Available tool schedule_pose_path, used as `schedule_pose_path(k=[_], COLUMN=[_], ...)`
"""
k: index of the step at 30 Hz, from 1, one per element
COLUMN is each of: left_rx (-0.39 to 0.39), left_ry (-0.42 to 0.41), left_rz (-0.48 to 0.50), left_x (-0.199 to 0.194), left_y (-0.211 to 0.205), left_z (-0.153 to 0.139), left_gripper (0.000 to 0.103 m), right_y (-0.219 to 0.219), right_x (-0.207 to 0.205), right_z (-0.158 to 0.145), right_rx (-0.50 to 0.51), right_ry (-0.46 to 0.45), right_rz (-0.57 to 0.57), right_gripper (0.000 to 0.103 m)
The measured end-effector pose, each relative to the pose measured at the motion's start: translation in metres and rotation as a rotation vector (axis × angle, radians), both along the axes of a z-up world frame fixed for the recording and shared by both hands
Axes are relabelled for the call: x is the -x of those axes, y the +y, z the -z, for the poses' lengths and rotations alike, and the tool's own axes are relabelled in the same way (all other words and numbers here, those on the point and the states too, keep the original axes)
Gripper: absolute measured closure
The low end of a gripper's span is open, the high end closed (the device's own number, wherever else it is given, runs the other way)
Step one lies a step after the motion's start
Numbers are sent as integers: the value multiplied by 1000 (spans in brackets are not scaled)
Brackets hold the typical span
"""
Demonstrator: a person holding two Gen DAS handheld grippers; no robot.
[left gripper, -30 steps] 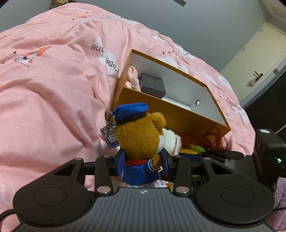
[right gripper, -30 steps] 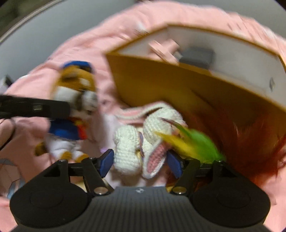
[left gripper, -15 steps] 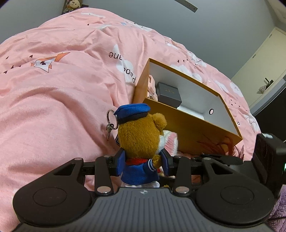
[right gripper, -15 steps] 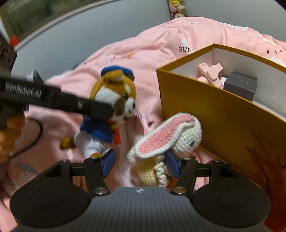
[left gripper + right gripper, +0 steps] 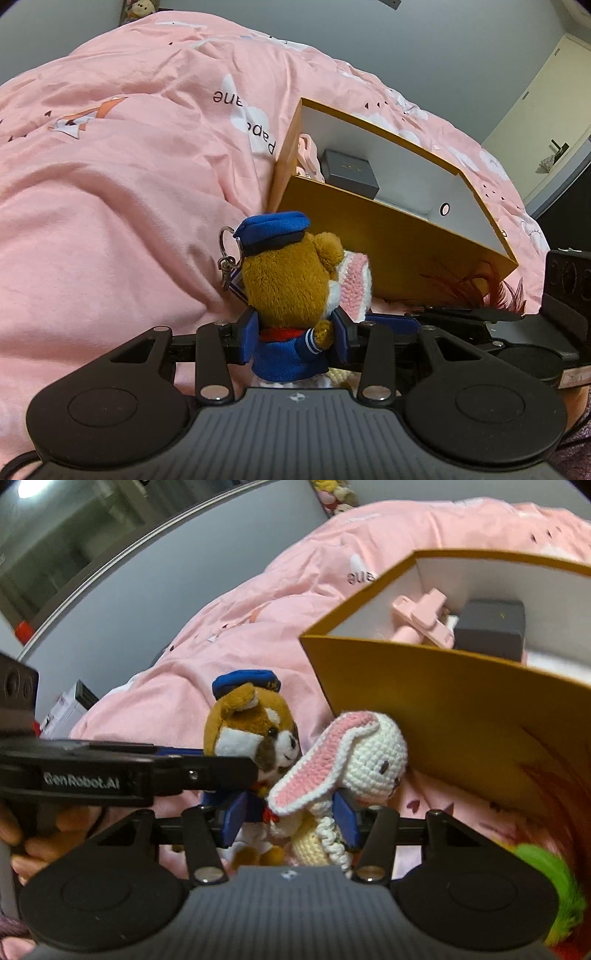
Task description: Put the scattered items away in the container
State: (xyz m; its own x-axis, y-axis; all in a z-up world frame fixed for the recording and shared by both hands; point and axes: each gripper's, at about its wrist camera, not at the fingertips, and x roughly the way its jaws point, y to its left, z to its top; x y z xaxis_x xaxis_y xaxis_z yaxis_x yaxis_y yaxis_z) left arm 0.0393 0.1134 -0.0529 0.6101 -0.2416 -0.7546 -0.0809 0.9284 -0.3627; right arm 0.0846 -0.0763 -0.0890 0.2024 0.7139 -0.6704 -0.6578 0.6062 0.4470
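Bear (image 5: pixel 291 291): brown plush, blue cap; left gripper (image 5: pixel 295 341) clamps it. Crocheted rabbit (image 5: pixel 354 760): right gripper (image 5: pixel 291 823) jaws closing round it.

My left gripper (image 5: pixel 295 341) hides the bear plush's (image 5: pixel 291 288) legs; crochet bunny (image 5: pixel 354 284) mostly behind it. Feather toy (image 5: pixel 550 890) blurred, cut off at right edge.

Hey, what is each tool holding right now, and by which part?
Left tool: plush bear, by its blue-jacketed body. Right tool, jaws just closing: crochet bunny, around its cream body below the head.
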Motion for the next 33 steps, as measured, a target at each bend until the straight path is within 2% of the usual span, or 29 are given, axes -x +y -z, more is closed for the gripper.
schedule_pose_path(k=[7,12,15,16,20,24,31,33], left_rx=[-22,-38,-35,-36,-44,-46,-60,-56], left_ry=[12,17,17,17,15,13,-3,-8], left_rz=[7,20,14,13,10,3,-43,-66], left_x=[-1,-2,-2,-2,-2,-2,0,1], left_y=[-5,-9,-8,-8,-8,-7,2,8], left_z=[6,8,8,8,8,9,3,1], left_gripper=[57,57,57,57,57,57,57,57], right_y=[-15,-42,-53,-54,-42,-21,-11,-9], right_x=[5,5,5,5,10,12,-8,-8], right_z=[-6,-8,-4,0,16,29,44,42], right_rx=[-2,10,71,98,174,243,172,154], right_ry=[-14,-4,15,24,72,68,144,128], right_rz=[39,138,177,177,92,16,30,36], right_gripper=[39,40,43,46,48,51,49,48])
